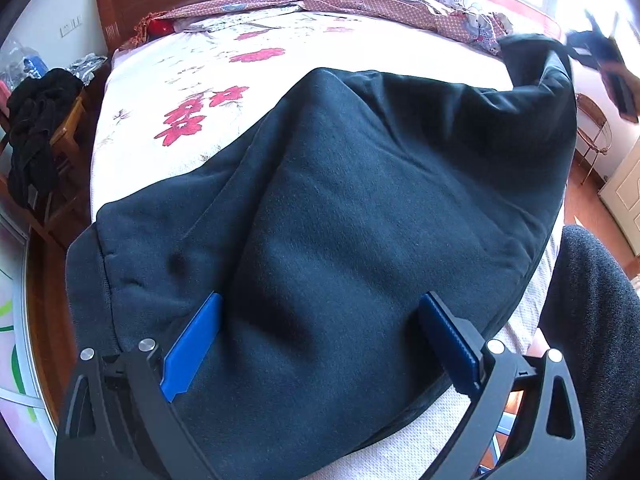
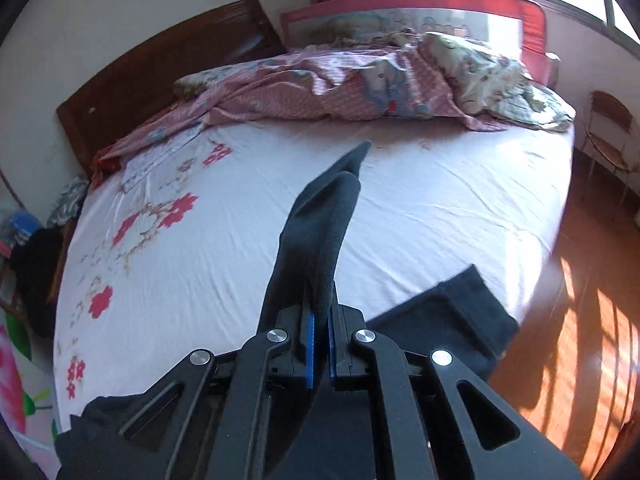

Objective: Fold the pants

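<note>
Dark teal pants (image 1: 360, 200) lie across the near end of the bed, waistband toward the left. My left gripper (image 1: 320, 312) stands wide open just over the cloth, its blue pads (image 1: 192, 344) on either side of a raised fold and not pressing it. The far right end of the pants (image 1: 536, 56) is lifted off the bed by the right gripper (image 1: 600, 56), blurred at the view's edge. In the right wrist view my right gripper (image 2: 320, 320) is shut on a pant leg end (image 2: 320, 232) that sticks up between its blue pads. Another cuff (image 2: 452, 316) lies on the bed's corner.
The bed has a white floral sheet (image 2: 240, 240), a crumpled pink quilt (image 2: 340, 84) at the far side, and a wooden headboard (image 2: 160, 68). A chair with dark clothes (image 1: 36, 128) stands left of the bed. Wooden floor (image 2: 580, 320) and a wire chair (image 2: 612, 132) are on the right.
</note>
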